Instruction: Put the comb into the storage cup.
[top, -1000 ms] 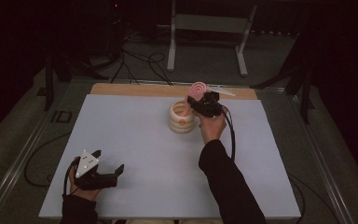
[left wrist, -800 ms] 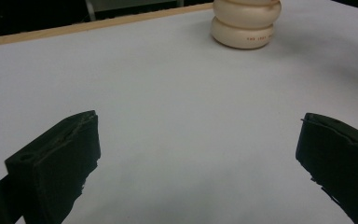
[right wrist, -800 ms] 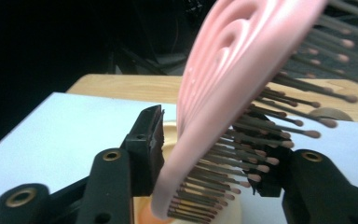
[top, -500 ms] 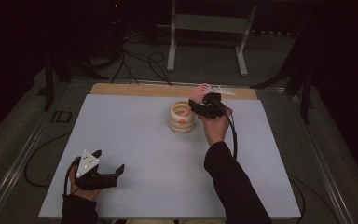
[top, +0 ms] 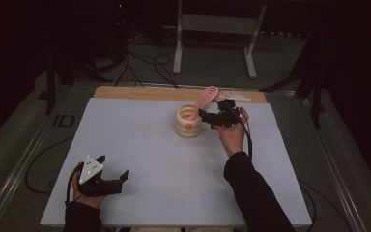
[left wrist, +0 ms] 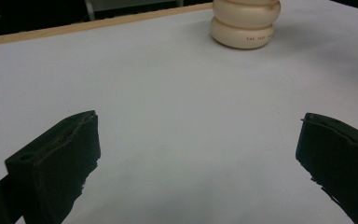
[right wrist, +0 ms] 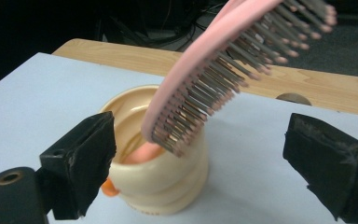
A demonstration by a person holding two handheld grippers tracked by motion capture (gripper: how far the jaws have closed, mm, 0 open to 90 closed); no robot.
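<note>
Pink hairbrush: the pink plastic hairbrush (right wrist: 214,65) with grey bristles tipped in pink stands handle-down inside the holder, leaning so that its head rises out over the rim, bristles facing the right gripper view.
Holder: the cream, ribbed, round ceramic pot (top: 188,122) stands upright on the pale grey table top (top: 140,145), toward its far side and near the wooden strip (top: 140,93) along the far edge.
Right gripper: the right gripper (top: 207,116) sits just beside the pot, level with its rim; its 2 black jaws have just been opening and now stand wide apart, 1 on each side of the brush, touching neither brush nor pot.
Left gripper: the left gripper (top: 113,180) rests low at the near left of the table, well apart from the pot; its jaws are spread wide with only bare table between them.
</note>
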